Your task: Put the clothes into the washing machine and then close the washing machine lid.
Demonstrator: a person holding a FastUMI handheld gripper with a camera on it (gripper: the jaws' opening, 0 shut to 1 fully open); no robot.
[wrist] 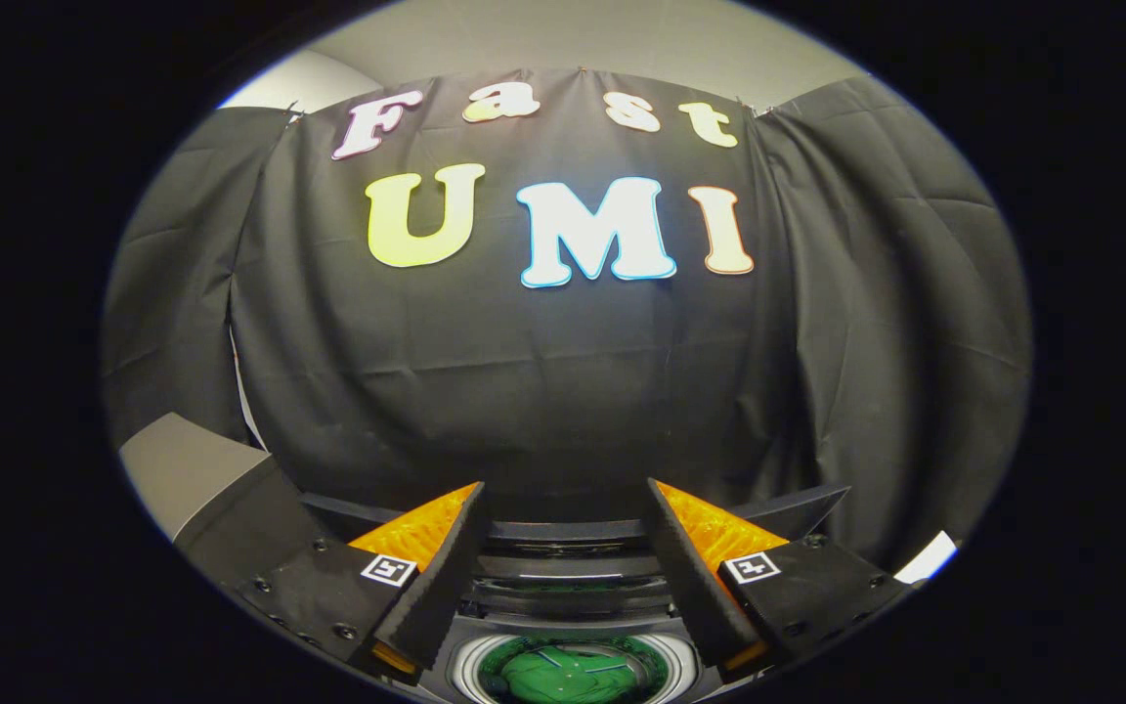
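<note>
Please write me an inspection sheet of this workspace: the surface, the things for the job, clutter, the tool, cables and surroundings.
Surface: nothing seen.
Job's things: washing machine below the tool, lid up behind its round opening; green cloth lies inside the drum.
Clutter: nothing seen.
Tool: tool open, fingers spread wide above the opening, holding nothing.
Cables: nothing seen.
Surroundings: black cloth wall beyond the machine; pale wall above it.

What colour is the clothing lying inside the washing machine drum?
Green. The clothing lies in the drum, below the open gripper, in the gripper view.
</note>
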